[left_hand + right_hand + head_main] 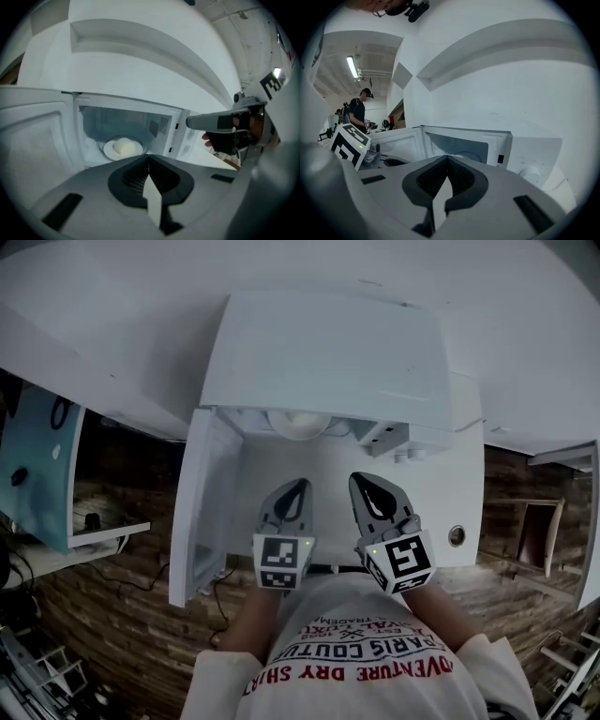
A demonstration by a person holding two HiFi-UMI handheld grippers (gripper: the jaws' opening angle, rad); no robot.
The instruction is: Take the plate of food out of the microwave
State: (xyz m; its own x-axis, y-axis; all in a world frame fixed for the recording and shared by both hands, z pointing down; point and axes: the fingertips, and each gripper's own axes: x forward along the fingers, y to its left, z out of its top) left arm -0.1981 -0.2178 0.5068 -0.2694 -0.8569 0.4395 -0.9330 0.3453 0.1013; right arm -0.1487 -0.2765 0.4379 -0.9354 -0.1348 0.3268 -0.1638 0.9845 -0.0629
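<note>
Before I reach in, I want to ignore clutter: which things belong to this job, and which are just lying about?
Job: white microwave with open door; white plate of pale food inside; shut left gripper; shut right gripper.
Lying about: small round silvery object; light-blue panel.

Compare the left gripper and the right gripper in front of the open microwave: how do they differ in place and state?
The left gripper lines up with the plate of food inside the microwave; the right gripper sits off to the plate's right, nearer the control panel. The left gripper view looks into the cavity head-on; the right gripper view sees it at an angle, with the plate unclear. Shared: both are shut, with nothing between the jaws, outside the cavity.
</note>
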